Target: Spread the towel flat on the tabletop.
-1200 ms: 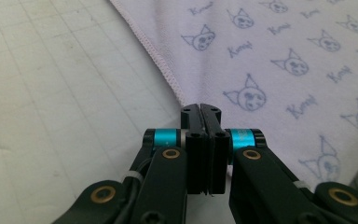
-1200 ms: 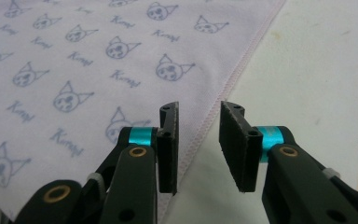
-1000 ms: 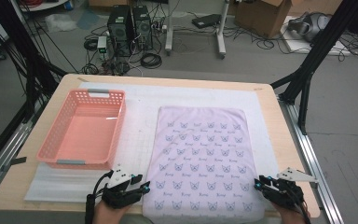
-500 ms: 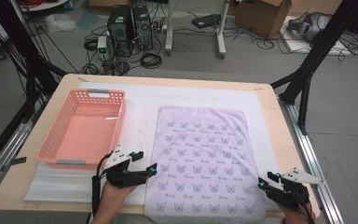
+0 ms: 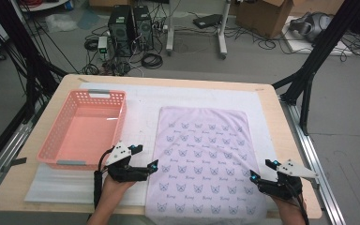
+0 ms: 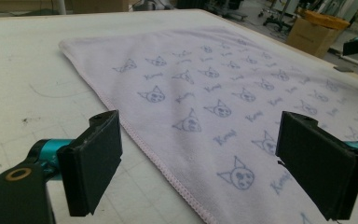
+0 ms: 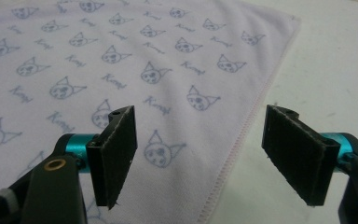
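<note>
Towel (image 5: 203,159), pale lilac with printed cat faces, spread flat on the white mat (image 5: 140,112) over the wooden table (image 5: 51,98), near edge hanging slightly past the table's front, pink basket (image 5: 84,126) standing empty just to its left. Left gripper (image 5: 145,169) poised at the towel's left hem near the front corner, jaws having just been opening and now wide apart, hem running between them in the left gripper view with nothing pinched. Right gripper (image 5: 255,178) at the right hem, jaws likewise just opened and apart, stitched edge (image 7: 242,135) lying between the pads (image 7: 116,154) but untouched.

Soft, thin, light cloth by the look of it: likely to drape and fold wherever lifted, no stiffness to carry its own shape, little risk of damage. Slightly fuzzy weave likely to offer the black pads fair friction. Best taken at the stitched hem close to the two front corners, both sides pinched together so the sheet rises evenly; a hold nearer the middle likely to bunch the fabric and drag it across the mat.
</note>
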A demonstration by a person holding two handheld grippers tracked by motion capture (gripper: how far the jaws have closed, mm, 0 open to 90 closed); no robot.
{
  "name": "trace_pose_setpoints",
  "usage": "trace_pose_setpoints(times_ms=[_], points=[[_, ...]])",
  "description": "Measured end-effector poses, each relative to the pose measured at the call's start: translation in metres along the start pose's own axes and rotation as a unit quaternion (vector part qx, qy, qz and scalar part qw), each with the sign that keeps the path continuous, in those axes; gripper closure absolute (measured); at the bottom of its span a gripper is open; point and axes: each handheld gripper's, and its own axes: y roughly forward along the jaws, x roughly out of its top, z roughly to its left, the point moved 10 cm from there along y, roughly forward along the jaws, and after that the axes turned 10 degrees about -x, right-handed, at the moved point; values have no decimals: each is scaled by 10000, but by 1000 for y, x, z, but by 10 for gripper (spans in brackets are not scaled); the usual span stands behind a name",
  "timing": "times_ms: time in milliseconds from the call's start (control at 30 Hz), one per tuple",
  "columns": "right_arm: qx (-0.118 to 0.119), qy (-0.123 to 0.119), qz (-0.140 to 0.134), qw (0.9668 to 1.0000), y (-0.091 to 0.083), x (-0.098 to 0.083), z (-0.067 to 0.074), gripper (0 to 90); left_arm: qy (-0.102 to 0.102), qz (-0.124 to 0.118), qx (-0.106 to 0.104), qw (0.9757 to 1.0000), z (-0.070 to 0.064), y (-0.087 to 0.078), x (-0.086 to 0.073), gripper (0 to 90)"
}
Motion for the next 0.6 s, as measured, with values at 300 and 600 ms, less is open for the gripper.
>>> trace_pose_setpoints(times_ms=[300, 600], points=[[50, 108, -28, 9999, 1, -1, 0, 176, -123, -9, 96, 9999, 2, -2, -4, 163], [62, 71, -34, 10000, 0, -1, 2, 176, -191, -26, 89, 9998, 2, -2, -4, 173]])
